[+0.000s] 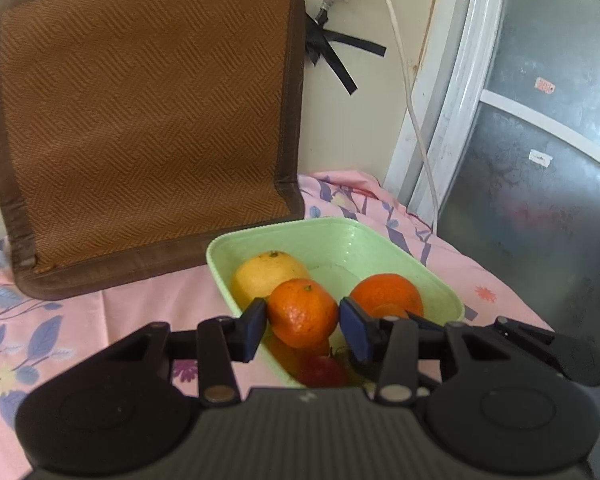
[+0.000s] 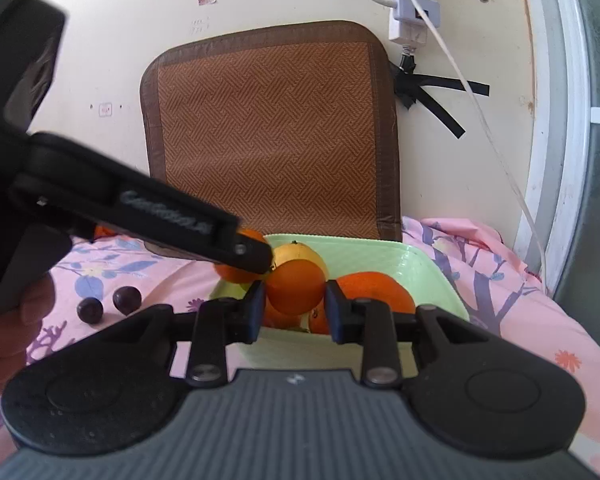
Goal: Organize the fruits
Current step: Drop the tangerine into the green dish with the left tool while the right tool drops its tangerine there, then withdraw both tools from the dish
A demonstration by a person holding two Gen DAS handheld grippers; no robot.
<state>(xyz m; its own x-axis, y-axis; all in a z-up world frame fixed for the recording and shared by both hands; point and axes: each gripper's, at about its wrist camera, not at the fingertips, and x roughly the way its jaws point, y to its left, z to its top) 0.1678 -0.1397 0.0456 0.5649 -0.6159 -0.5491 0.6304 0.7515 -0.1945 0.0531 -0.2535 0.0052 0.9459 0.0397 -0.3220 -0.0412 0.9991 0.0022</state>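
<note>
Carrying fruit in both hands, you've got each gripper over the green tray [image 1: 440, 276] on the pink floral cloth [image 1: 80, 320]. Your left gripper [image 1: 303, 322] has its blue pads pressed against the sides of a small orange [image 1: 302, 312], held clear above the tray's near end, where a red fruit [image 1: 324, 370] sits low inside. Your right gripper [image 2: 296, 306] pinches another orange [image 2: 296, 286] tight between narrow fingers, also hanging over the tray, so both pieces look set for a drop. Already inside lie a yellow fruit [image 1: 266, 276] toward the back corner and a bigger orange [image 1: 386, 294] against the right wall, which leaves the middle and near side as the free room. From the right wrist view your left tool crosses in front, close above your right one, so mind the two don't knock. Two dark round fruits [image 2: 110, 304] wait on the cloth, left of the tray, likely next. A woven brown mat [image 1: 140, 112] leans on the wall behind.
</note>
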